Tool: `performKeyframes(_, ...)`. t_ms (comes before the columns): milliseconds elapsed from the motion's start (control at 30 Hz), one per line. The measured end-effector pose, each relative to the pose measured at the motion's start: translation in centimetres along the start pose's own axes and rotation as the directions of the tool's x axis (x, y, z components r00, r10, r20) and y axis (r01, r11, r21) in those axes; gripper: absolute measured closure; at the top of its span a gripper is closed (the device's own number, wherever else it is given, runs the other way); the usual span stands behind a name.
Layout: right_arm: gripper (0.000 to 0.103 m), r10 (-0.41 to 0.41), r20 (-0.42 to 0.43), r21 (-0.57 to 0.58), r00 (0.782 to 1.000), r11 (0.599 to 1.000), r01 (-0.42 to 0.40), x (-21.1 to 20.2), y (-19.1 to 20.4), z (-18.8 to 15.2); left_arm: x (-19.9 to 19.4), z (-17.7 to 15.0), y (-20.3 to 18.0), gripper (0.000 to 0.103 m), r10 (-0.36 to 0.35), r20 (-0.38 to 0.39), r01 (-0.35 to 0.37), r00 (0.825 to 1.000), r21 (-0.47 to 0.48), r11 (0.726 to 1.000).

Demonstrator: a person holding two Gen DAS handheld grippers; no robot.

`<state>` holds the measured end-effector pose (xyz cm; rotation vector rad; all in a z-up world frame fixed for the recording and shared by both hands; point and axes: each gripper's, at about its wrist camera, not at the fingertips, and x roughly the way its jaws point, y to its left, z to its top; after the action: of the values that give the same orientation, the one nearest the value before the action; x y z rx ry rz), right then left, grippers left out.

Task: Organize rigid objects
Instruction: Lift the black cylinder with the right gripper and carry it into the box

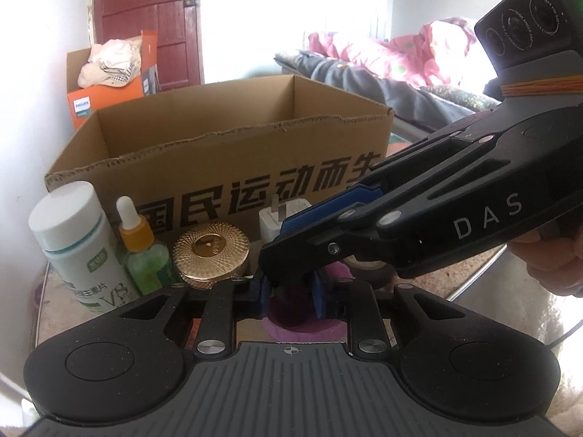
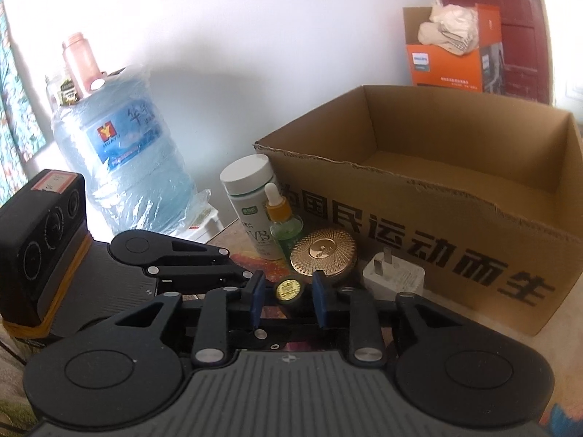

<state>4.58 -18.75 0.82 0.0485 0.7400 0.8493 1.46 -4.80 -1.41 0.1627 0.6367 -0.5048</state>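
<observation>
A small dark purple bottle (image 1: 289,307) stands on a purple base (image 1: 302,331) on the table. My left gripper (image 1: 289,296) has a blue pad on each side of its body, close against it. My right gripper (image 2: 288,296) comes in from the right above it; its open blue pads flank the bottle's gold-labelled black cap (image 2: 289,290) with gaps on both sides. Behind stand a white vitamin bottle (image 1: 78,244), a green dropper bottle (image 1: 144,251), a gold-lidded jar (image 1: 211,251) and a white plug adapter (image 1: 280,222). An open cardboard box (image 1: 233,160) stands behind them.
An orange Philips box (image 1: 109,83) with cloth in it stands by the red door. A blue water jug (image 2: 124,160) stands left of the table by the wall. A bed with pink bedding (image 1: 400,58) lies to the right. The table edge (image 1: 473,273) runs at right.
</observation>
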Motion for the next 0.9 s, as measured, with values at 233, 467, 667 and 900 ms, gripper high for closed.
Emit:
performKeyframes(233,0.076,0.000,0.019,0.056,1.000,0.998,-0.001,0.0,-0.6,-0.1,0.8,0.3,-0.4,0.082,0.017,-0.001,-0.017,1.000,0.002,1.000)
performKeyframes(467,0.077,-0.024,0.070,0.031,0.997,0.999,0.022,-2.0,1.5,1.0,-1.5,0.8,-0.8,0.082,0.027,0.060,-0.027,0.998,0.001,1.000)
performKeyframes(667,0.077,-0.032,0.158,-0.041,0.987,0.998,0.039,-4.6,4.7,4.9,-5.1,3.9,0.0,0.082,0.042,0.148,-0.044,0.988,0.007,0.999)
performKeyframes(900,0.077,-0.006,0.204,-0.012,0.979,1.000,0.008,-3.8,4.1,13.4,-6.1,11.3,3.7,0.082,0.113,0.158,-0.115,0.981,0.000,0.993)
